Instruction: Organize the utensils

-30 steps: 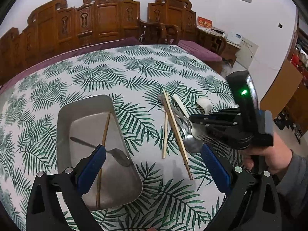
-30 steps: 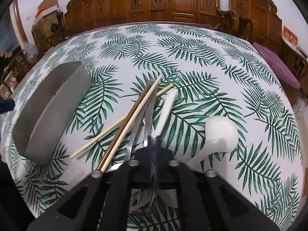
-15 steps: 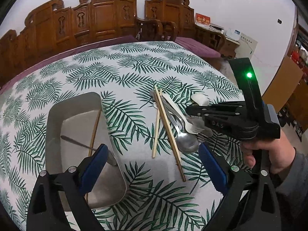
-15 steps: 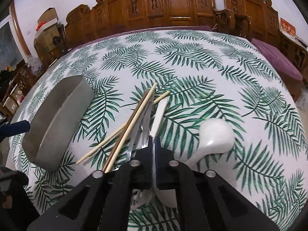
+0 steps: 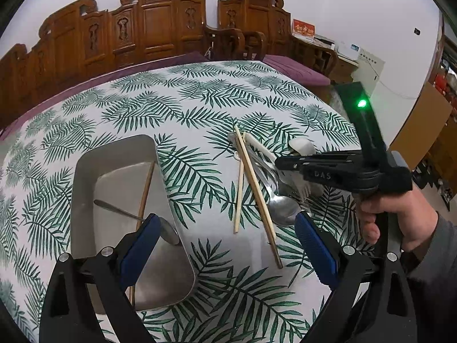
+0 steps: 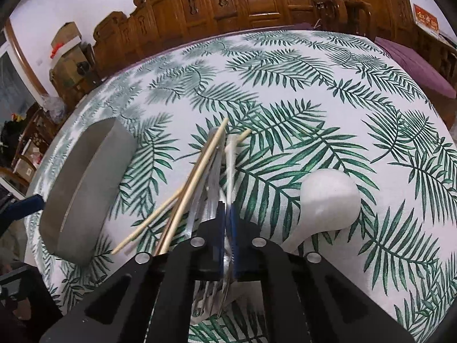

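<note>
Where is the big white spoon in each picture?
Left wrist view: the white spoon is right of centre, mostly hidden behind the right hand-held gripper.
Right wrist view: the white spoon lies bowl-down at right of centre, in plain sight.
Shared landmark: the crossed chopsticks, just left of the spoon in both.

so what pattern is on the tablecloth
Green palm fronds on white, across the tablecloth; clearest in the right wrist view.

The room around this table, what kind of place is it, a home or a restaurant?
Probably a home's dining or sitting room. Carved wooden chairs line the wall, a leaf-print tablecloth covers the table, and cardboard boxes sit stacked in a corner.
</note>
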Available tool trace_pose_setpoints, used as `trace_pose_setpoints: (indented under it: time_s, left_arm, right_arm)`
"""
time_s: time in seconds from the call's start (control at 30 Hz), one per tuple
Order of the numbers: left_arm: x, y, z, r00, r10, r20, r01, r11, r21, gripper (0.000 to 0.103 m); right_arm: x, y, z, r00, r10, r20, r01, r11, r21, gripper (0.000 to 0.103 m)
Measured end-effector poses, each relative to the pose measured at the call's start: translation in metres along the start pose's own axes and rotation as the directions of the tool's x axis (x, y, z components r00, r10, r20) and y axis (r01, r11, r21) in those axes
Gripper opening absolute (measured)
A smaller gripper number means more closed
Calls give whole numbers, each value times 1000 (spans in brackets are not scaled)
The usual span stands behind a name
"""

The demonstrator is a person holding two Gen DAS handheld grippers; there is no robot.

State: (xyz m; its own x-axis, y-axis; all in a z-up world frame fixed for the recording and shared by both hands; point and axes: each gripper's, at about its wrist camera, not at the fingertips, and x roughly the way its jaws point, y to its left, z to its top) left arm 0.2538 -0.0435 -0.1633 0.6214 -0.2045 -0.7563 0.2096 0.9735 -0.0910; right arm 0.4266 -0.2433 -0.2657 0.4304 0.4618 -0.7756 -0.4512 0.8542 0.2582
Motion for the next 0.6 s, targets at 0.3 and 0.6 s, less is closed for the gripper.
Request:
trace_pose_setpoints:
  time_s: [0.3,0.6]
  left_arm:
    - [-6,-20,-5,1000,-15,-8,15,1000,26,79]
    - [16,-50,-36,996,-40,-75,43,998,38,41]
  right_arm:
    - [-28,-14,0,997,7,74,-9,1000,28,4]
    - [-37,-17,-3,996,11,92,-13,1000,20,4]
